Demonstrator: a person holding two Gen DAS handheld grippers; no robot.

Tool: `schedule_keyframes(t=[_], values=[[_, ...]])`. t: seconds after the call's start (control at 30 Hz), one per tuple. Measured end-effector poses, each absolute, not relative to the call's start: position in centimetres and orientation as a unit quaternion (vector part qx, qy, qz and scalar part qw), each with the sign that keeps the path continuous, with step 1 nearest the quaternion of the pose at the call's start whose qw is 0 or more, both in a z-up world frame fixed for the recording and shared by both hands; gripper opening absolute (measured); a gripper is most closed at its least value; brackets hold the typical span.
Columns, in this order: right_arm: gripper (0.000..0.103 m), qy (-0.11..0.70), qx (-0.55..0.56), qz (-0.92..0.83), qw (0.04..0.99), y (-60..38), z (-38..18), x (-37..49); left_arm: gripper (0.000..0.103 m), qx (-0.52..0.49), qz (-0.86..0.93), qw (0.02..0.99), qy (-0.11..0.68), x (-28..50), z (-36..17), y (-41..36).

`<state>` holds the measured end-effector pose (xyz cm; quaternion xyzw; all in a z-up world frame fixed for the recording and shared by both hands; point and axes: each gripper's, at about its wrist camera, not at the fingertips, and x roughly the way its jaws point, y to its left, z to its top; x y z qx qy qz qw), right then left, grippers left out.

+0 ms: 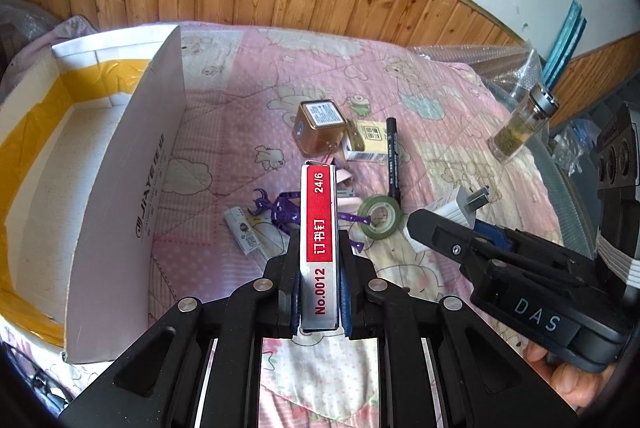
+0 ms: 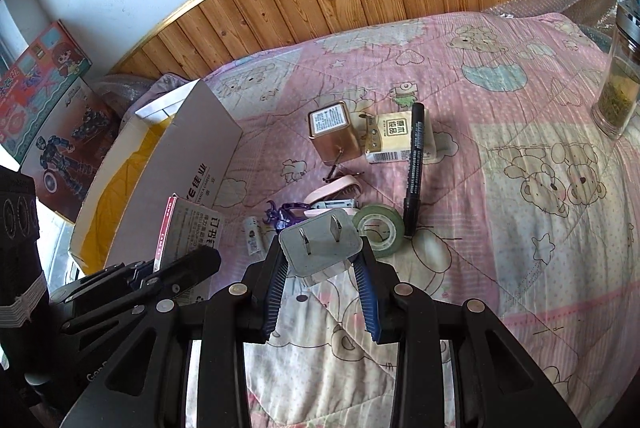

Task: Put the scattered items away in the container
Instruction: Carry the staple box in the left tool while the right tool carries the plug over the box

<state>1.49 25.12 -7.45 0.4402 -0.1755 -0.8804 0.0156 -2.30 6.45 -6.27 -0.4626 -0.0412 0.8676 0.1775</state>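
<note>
Clearly, both grippers are loaded and lifted, so the step in hand looks like the carry to the container. The left gripper (image 1: 319,292) is clamped narrow on a slim red-and-silver box of staples (image 1: 319,228), which stands between its blue pads at the centre of the left wrist view. The right gripper (image 2: 322,268) holds a white 2-pin plug adapter (image 2: 320,248) at medium width, prongs toward the camera.

The container, a white cardboard box lined with yellow tape (image 1: 132,187), sits open on the pink cartoon-print quilt (image 1: 240,99), filling the left of the left wrist view. Next, I judge, each load must cross the box's tall near wall and be let go above the bare floor inside, 1 at a time so the grippers do not collide.

Still on the quilt, right of the box, are a copper-coloured square tin (image 2: 332,135), a cream cigarette pack (image 2: 394,141), a black marker pen (image 2: 414,167), a green roll of tape (image 2: 378,228), a purple plastic toy (image 1: 280,207) and a small white battery (image 1: 244,234).

Only the left wrist view shows the box's interior and the person's hand (image 1: 560,368) at lower right. Only the right wrist view shows the colourful toy cartons (image 2: 48,99) at upper left, and the adapter's prongs.
</note>
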Motion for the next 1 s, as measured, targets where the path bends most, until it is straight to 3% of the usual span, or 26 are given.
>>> schedule_keyframes(t=[1.0], values=[[0.035,-0.150,0.390,-0.906,0.059,18.2,-2.6,1.1,0.015,-0.412,0.884,0.155,-0.157,-3.1,0.5,-2.1]])
